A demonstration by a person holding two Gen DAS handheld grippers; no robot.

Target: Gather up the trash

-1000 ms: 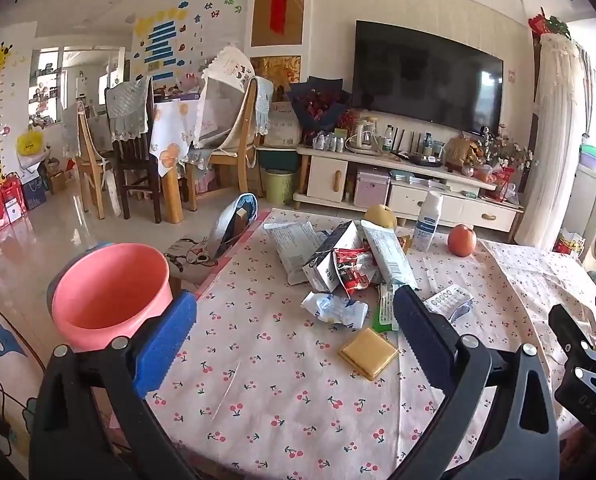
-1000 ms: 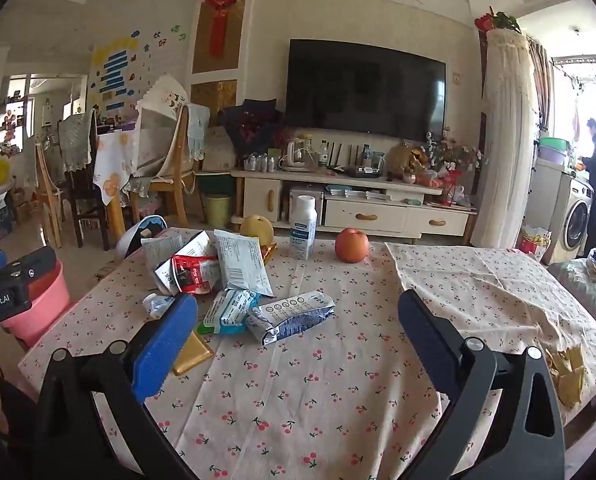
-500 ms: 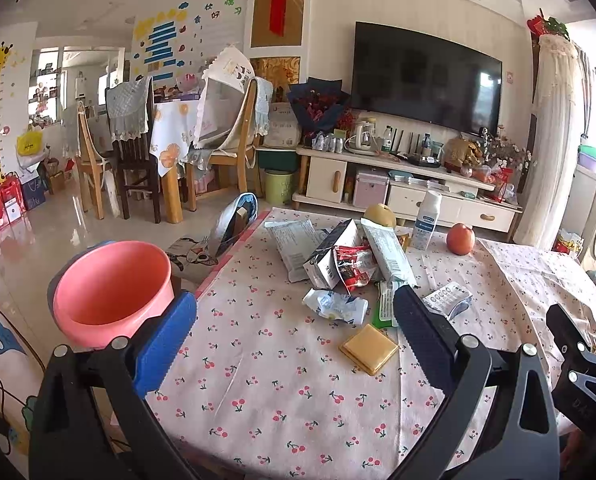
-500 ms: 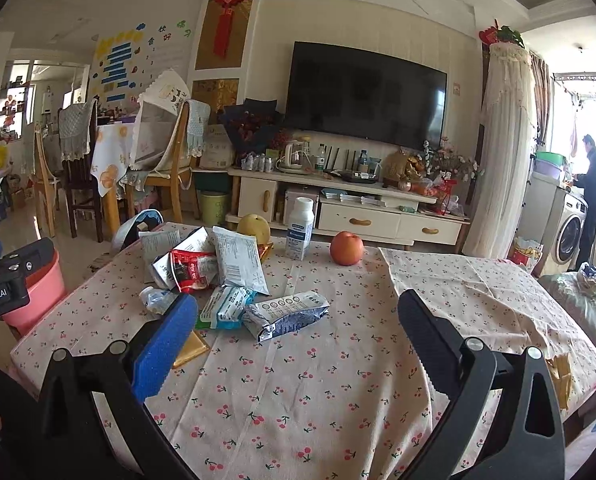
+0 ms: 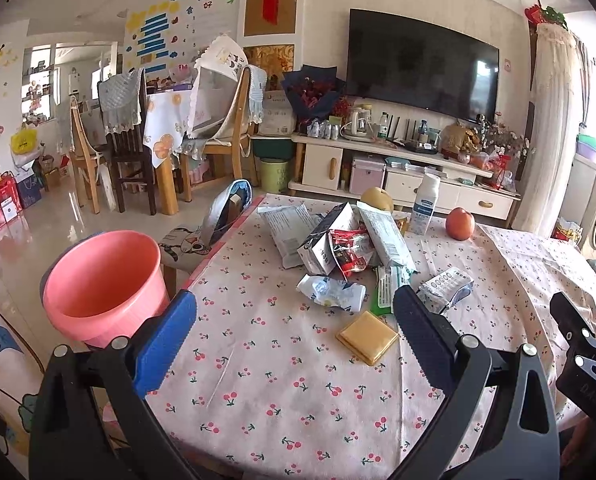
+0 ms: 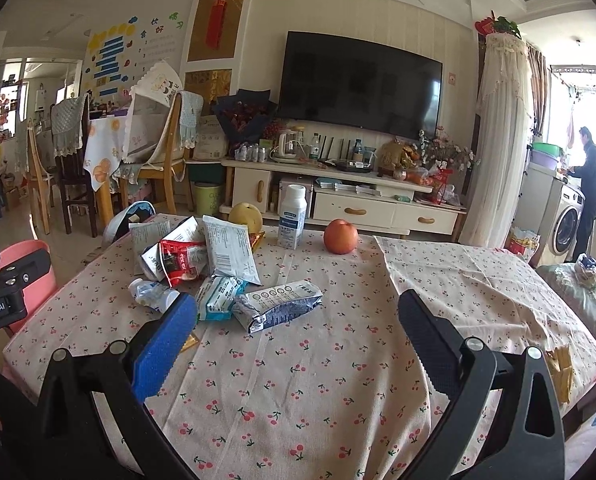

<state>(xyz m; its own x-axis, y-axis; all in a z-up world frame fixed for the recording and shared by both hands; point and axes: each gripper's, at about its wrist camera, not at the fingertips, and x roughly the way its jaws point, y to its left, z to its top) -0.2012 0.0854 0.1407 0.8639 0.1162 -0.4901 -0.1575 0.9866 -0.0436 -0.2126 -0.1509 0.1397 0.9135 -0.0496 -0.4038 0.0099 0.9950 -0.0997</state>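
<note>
A heap of trash lies on the cherry-print tablecloth (image 5: pixel 266 364): a white carton (image 5: pixel 323 236), a red wrapper (image 5: pixel 347 254), a long white packet (image 5: pixel 383 236), a crumpled white wrapper (image 5: pixel 331 292), a grey-blue pouch (image 6: pixel 278 306) and a flat yellow packet (image 5: pixel 367 336). A pink bucket (image 5: pixel 98 280) stands at the table's left edge. My left gripper (image 5: pixel 294 340) is open above the near table, short of the yellow packet. My right gripper (image 6: pixel 298 338) is open too, just in front of the pouch (image 5: pixel 445 286), with nothing between its fingers.
A pear (image 6: pixel 245 216), a white bottle (image 6: pixel 292 216) and an orange fruit (image 6: pixel 340 236) stand behind the heap. A TV cabinet (image 6: pixel 337 196), dining chairs (image 5: pixel 126 140) and a green bin (image 5: pixel 274 174) are beyond. A person (image 6: pixel 589 196) stands by a washing machine far right.
Both grippers have drawn back and risen slightly, so the table and trash look a little farther. Jaws stayed open and nothing on the table moved.
</note>
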